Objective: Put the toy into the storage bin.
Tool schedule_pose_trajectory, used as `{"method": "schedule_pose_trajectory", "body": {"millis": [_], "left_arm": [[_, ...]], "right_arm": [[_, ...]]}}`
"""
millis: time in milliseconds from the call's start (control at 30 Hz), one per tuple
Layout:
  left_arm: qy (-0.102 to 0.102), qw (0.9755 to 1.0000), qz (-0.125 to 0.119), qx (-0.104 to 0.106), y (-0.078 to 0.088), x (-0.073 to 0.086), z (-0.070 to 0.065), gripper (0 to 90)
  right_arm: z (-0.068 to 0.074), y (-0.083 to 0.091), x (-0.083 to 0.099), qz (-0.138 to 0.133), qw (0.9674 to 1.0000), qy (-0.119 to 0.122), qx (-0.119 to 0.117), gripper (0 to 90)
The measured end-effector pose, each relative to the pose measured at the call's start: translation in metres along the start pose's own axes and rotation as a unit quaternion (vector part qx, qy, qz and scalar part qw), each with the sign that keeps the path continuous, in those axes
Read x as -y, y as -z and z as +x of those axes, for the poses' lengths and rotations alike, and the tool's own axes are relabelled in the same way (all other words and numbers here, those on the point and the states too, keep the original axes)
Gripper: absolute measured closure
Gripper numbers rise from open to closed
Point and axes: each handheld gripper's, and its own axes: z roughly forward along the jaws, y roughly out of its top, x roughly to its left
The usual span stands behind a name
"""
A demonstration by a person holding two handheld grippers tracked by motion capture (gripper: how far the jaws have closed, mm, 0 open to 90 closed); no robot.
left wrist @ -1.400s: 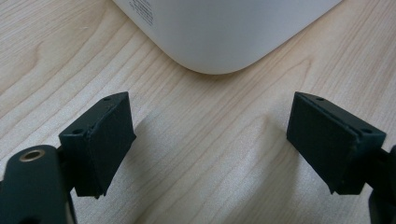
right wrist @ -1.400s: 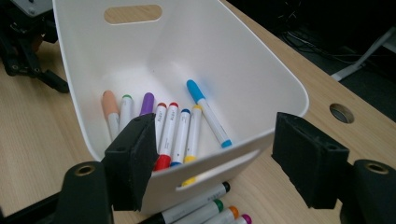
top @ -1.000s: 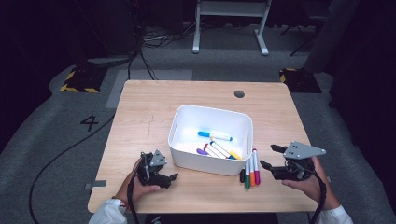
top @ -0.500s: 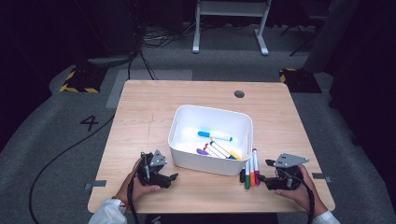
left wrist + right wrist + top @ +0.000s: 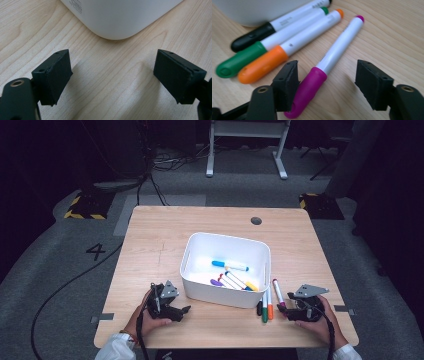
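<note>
Right tool (image 5: 325, 85) lowered around magenta marker (image 5: 329, 62)

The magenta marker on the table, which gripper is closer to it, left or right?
Right. The right gripper has the magenta marker lying between its open jaws. The left gripper sits across the white bin, by its other near corner.

The room is dark, with a grey floor (image 5: 50, 260) around a light wooden tabletop (image 5: 150, 235). A white frame (image 5: 247, 145) stands at the back, black cables (image 5: 150, 180) run across the floor, and yellow-black striped tape (image 5: 82, 214) marks low blocks near the far corners. A "4" (image 5: 96, 251) is marked on the floor at left.
</note>
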Motion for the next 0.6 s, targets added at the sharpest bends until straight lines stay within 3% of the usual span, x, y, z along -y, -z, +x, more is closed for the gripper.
{"method": "schedule_pose_trajectory", "body": {"millis": [100, 200, 300, 400, 600], "left_arm": [[0.0, 1.0, 0.0, 0.0, 0.0, 0.0, 0.0, 14.9], [0.0, 1.0, 0.0, 0.0, 0.0, 0.0, 0.0, 14.9], [0.0, 1.0, 0.0, 0.0, 0.0, 0.0, 0.0, 14.9], [0.0, 1.0, 0.0, 0.0, 0.0, 0.0, 0.0, 14.9], [0.0, 1.0, 0.0, 0.0, 0.0, 0.0, 0.0, 14.9]], "right_arm": [[-0.008, 0.003, 0.005, -0.001, 0.9997, -0.021, 0.011, 48.1], [-0.014, 0.006, 0.008, -0.002, 0.9989, -0.036, 0.03, 60.0], [-0.02, 0.008, 0.01, -0.004, 0.9983, -0.048, 0.034, 73.4], [-0.022, 0.008, 0.01, -0.004, 0.9983, -0.041, 0.04, 74.8], [-0.029, 0.009, 0.011, -0.008, 0.9986, -0.046, 0.025, 75.2]]}}
